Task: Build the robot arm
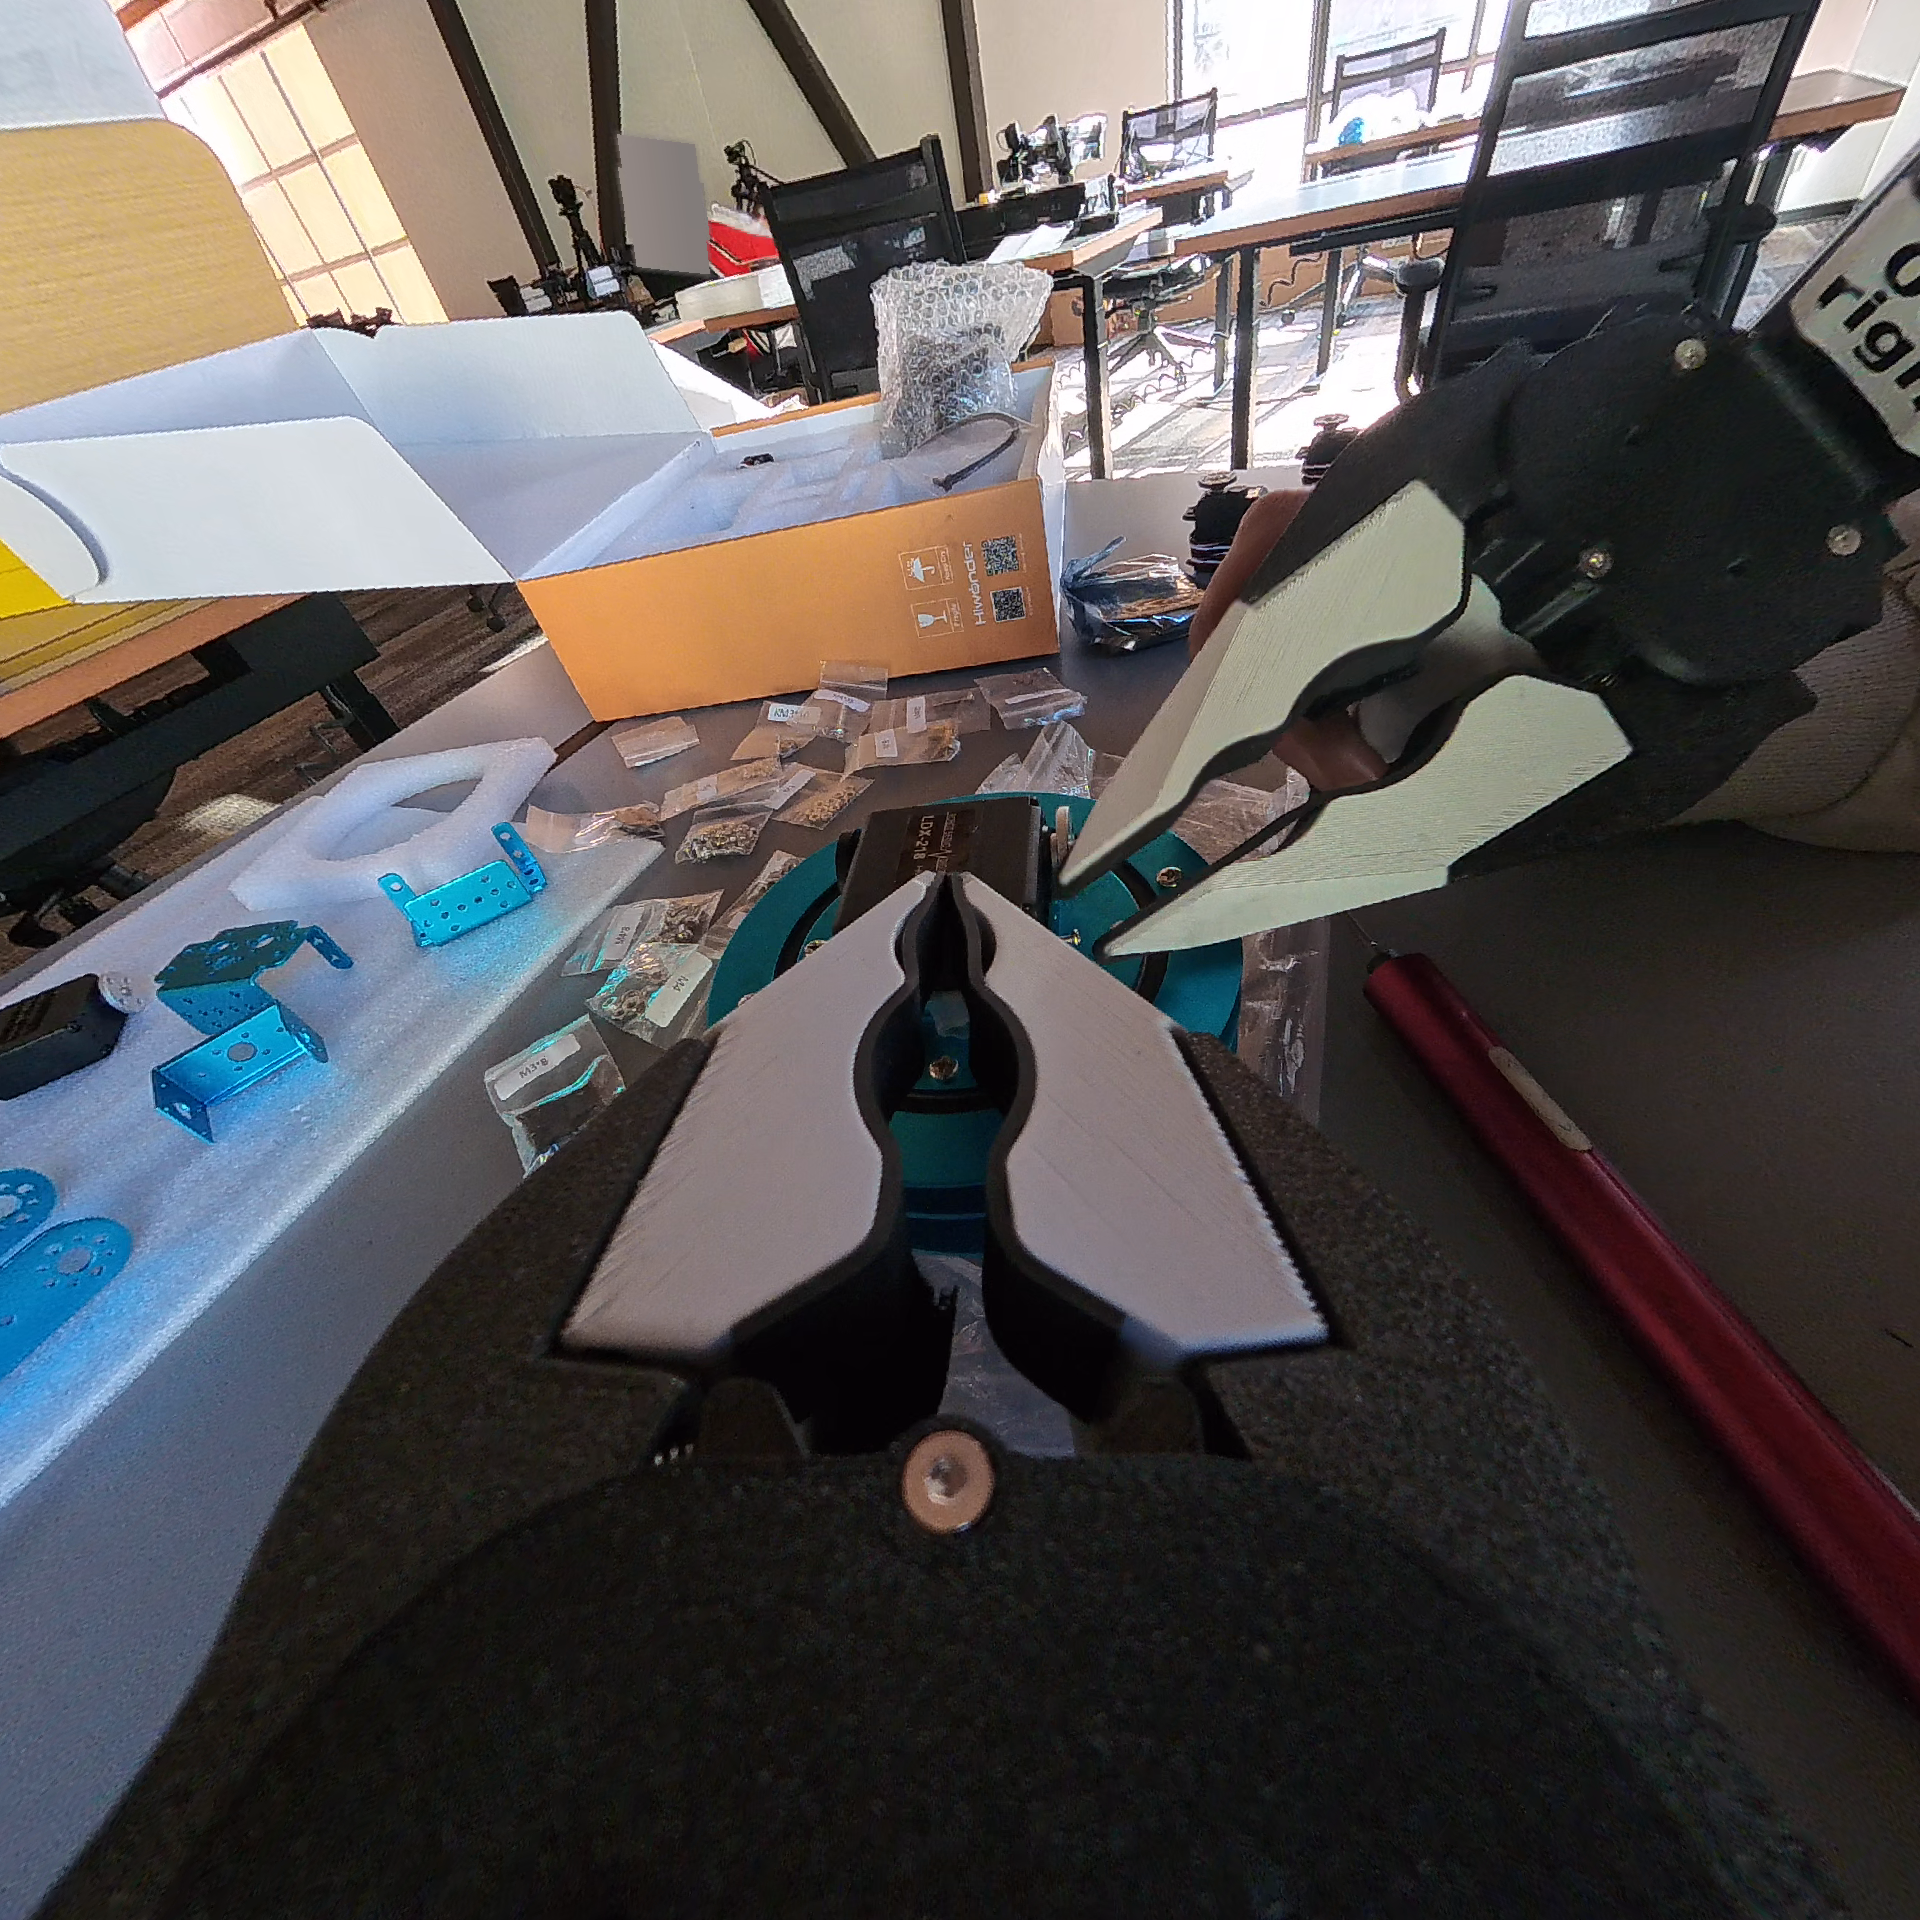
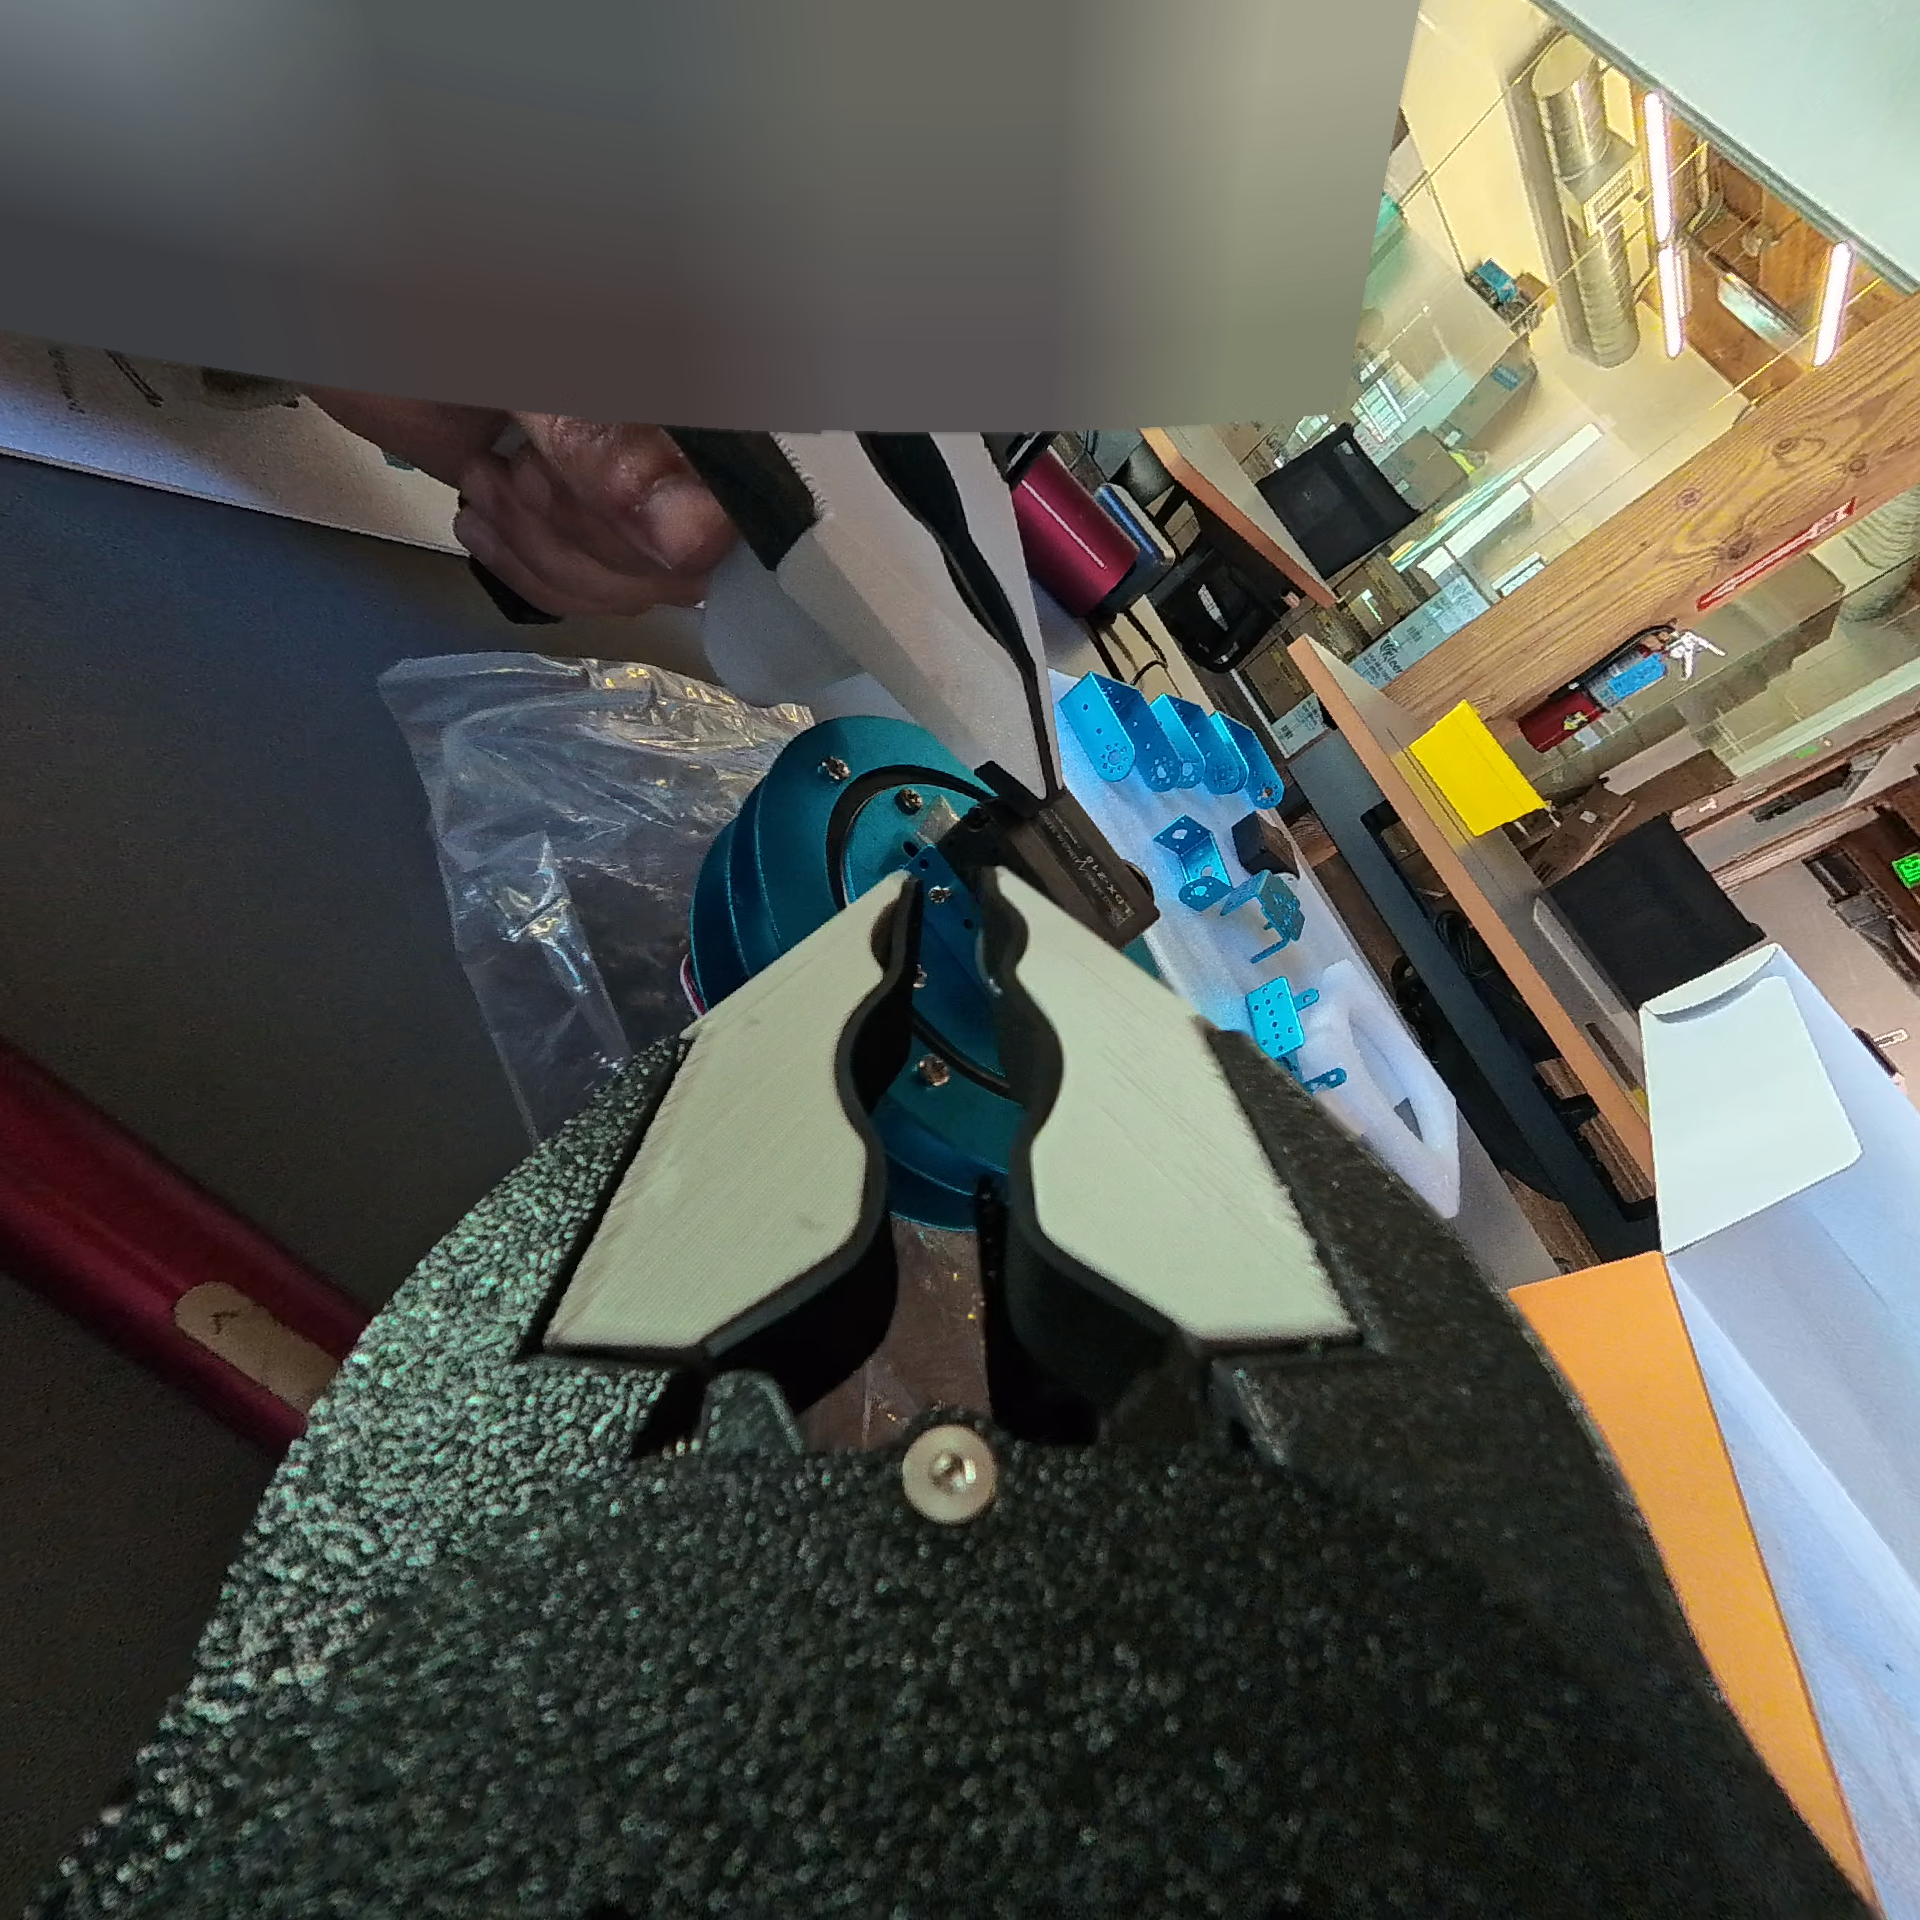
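Observation:
A black servo (image 1: 956, 836) sits on top of a round teal metal base (image 1: 1174, 997) on the grey table. My left gripper (image 1: 940, 883) is shut, its tips pinching the servo's near edge. In the right wrist view the left gripper (image 2: 1042, 792) comes down from above onto the servo (image 2: 1091, 873). My right gripper (image 1: 1089, 916) comes in from the upper right. It is open by a narrow gap and empty, with its tips just over the base beside the servo. In its own view the right gripper (image 2: 954, 878) hovers over the teal base (image 2: 769, 862).
A dark red rod (image 1: 1662, 1278) lies on the table to the right. An open orange box (image 1: 790, 613) stands behind. Several small bags of screws (image 1: 727, 821) lie around the base. Blue brackets (image 1: 239, 1039) sit on white foam at the left. A clear plastic bag (image 2: 551, 810) lies under the base. Both grippers' tips are close together, under 4 cm apart.

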A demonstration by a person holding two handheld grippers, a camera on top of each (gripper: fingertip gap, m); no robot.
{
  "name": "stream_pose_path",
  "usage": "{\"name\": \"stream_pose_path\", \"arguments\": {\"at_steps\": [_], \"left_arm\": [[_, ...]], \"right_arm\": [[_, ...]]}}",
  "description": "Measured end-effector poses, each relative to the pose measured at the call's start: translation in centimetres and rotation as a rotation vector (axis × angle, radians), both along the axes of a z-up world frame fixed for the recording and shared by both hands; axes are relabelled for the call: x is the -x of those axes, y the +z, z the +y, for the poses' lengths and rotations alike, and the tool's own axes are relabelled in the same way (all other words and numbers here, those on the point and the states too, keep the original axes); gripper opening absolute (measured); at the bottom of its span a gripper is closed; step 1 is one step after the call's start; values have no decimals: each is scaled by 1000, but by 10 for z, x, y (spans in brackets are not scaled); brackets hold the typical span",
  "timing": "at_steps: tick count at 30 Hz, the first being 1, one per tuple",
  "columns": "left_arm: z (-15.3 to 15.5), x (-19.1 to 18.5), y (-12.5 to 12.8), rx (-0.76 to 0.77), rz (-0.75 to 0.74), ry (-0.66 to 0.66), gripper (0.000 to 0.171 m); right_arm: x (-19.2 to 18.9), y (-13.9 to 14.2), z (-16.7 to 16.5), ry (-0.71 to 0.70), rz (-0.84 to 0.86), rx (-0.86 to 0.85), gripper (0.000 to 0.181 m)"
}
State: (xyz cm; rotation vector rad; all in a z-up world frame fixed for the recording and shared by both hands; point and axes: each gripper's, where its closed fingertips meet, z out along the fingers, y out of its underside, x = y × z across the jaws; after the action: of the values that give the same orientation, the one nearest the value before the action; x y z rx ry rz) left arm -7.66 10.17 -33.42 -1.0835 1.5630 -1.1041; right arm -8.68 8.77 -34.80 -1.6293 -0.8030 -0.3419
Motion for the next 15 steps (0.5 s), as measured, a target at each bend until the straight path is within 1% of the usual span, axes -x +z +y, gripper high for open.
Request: {"name": "stream_pose_path", "arguments": {"at_steps": [2, 3, 4, 7, 9, 11, 13, 14, 15], "left_arm": [[0, 0, 0, 0, -1, 0, 0], [0, 0, 0, 1, -1, 1, 0], [0, 0, 0, 1, -2, 1, 0], [0, 0, 0, 5, -4, 2, 0], [0, 0, 0, 12, -4, 0, 0], [0, 1, 0, 12, -5, 0, 0], [0, 1, 0, 2, -7, 4, 0], [0, 1, 0, -5, -9, 7, 0], [0, 1, 0, -12, -10, 10, 0]], "right_arm": [[-2, 4, -2, -2, -3, -16, 12], [-1, 6, -4, 9, 3, -17, 17], [0, 8, -7, 22, 16, -17, 22], [-5, 18, -14, 37, 73, -24, 28], [-13, 26, -17, 11, 109, -34, 30], [-20, 36, -20, -26, 194, -36, 29], [-19, 42, -26, -78, 308, 21, 28], [-18, 37, -30, -120, 350, 88, 27], [-18, 27, -36, -179, 384, 171, 35]]}}
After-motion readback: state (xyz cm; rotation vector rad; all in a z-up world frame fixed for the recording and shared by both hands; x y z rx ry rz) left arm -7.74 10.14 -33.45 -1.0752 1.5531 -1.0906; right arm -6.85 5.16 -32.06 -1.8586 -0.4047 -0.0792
